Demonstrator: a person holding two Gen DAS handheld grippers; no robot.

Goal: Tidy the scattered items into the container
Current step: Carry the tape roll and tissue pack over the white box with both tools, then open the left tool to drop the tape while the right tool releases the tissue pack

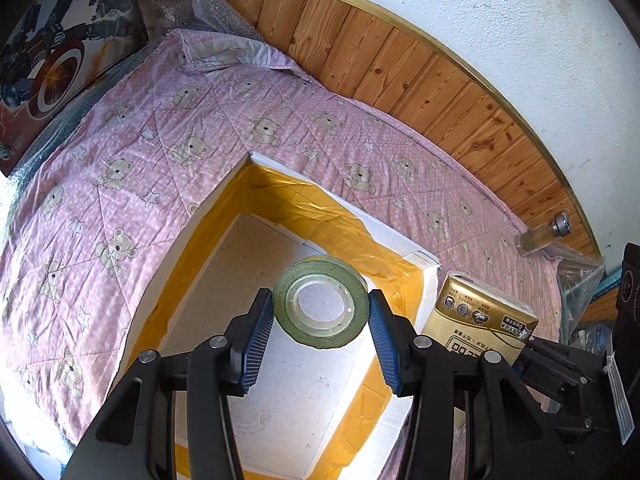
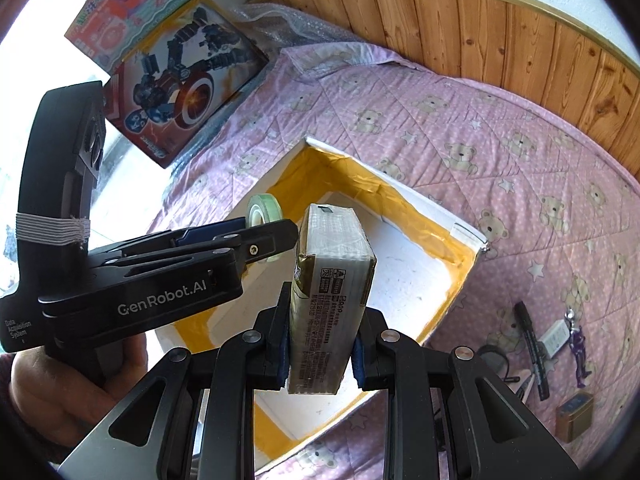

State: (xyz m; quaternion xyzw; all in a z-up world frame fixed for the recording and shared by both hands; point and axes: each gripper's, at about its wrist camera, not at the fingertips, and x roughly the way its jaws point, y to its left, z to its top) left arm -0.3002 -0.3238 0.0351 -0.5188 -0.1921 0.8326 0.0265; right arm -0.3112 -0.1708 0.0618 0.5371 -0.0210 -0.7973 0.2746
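- Fingers of left gripper (image 1: 321,312) clamped on tape roll (image 1: 321,306), blue pads pressing its outer rim from both sides, core hole facing the camera.
- Held above open white box (image 1: 424,258) with yellow-taped inner walls, over the bare floor; presumably poised for a drop inside.
- Right gripper (image 2: 320,344) pinched on gold tissue pack (image 2: 330,300), gripped low, pack standing upright, likewise over the box.
- Both loads carried side by side, close but apparently not touching.
- Remaining on pink quilt (image 2: 460,120): marker (image 2: 530,344), small figure (image 2: 578,354), small carton (image 2: 574,416); other bits too blurred to identify.
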